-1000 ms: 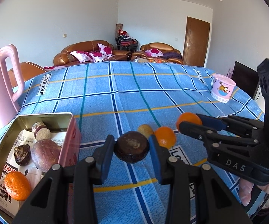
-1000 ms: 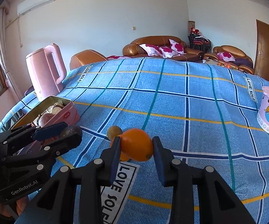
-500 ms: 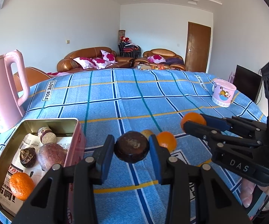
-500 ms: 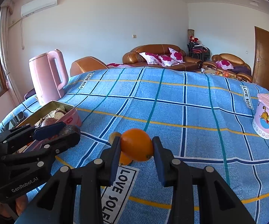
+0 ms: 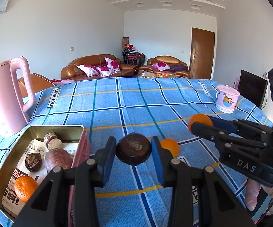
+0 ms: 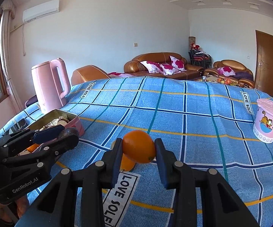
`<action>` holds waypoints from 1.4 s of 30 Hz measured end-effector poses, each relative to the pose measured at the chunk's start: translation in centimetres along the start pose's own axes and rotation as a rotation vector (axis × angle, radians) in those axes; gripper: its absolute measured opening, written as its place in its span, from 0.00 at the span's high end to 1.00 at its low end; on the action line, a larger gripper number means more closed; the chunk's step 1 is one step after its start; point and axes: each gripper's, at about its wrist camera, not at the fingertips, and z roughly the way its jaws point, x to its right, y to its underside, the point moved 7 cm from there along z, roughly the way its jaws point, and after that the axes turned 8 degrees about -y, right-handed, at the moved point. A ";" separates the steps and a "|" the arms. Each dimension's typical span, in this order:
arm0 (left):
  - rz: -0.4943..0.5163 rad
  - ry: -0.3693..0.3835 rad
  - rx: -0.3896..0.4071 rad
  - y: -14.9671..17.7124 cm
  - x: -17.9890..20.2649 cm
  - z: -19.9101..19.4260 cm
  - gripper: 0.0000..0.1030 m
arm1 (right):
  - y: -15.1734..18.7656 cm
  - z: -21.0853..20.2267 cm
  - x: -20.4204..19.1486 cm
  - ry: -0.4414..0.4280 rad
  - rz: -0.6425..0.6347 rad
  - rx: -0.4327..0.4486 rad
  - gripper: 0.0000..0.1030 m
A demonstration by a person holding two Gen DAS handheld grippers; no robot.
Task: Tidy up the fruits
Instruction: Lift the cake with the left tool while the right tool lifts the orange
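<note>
At the lower left of the left wrist view sits the open tin, lined with printed paper and already holding a tangerine, a purplish fruit and two smaller brown pieces. That tin lies just left of my left gripper, whose fingers are clamped on a dark brown round fruit; the fruit is roughly as wide as it is tall, so no long axis matters. I judge the coming move is a short swing left and down over the tin's near wall, and the left hand is clearly the nearer one.

Just right of the left gripper, a loose orange rests on the blue checked cloth. Further right, the right gripper points in from the right edge, tilted slightly downward, its fingers closed on a bigger orange held clear of the cloth. From the right wrist view the tin is at mid left, beyond the left gripper, so I'd let that one go first.

The pink kettle stands behind the tin; a pink tub sits well apart at the right.
</note>
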 end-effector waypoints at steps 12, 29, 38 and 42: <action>0.000 -0.007 0.031 -0.3 -0.1 -0.6 0.61 | -0.2 -0.7 -0.2 0.008 -0.009 0.040 0.65; 0.001 -0.027 0.087 -0.5 -0.1 -1.7 0.61 | -0.6 -2.0 -0.8 0.028 -0.041 0.110 0.65; 0.000 -0.036 0.119 -0.6 -0.3 -2.3 0.61 | -0.5 -2.9 -1.1 0.035 -0.050 0.149 0.65; -0.002 -0.039 0.127 -0.7 -0.3 -2.5 0.61 | -0.6 -3.3 -1.5 0.042 -0.064 0.172 0.65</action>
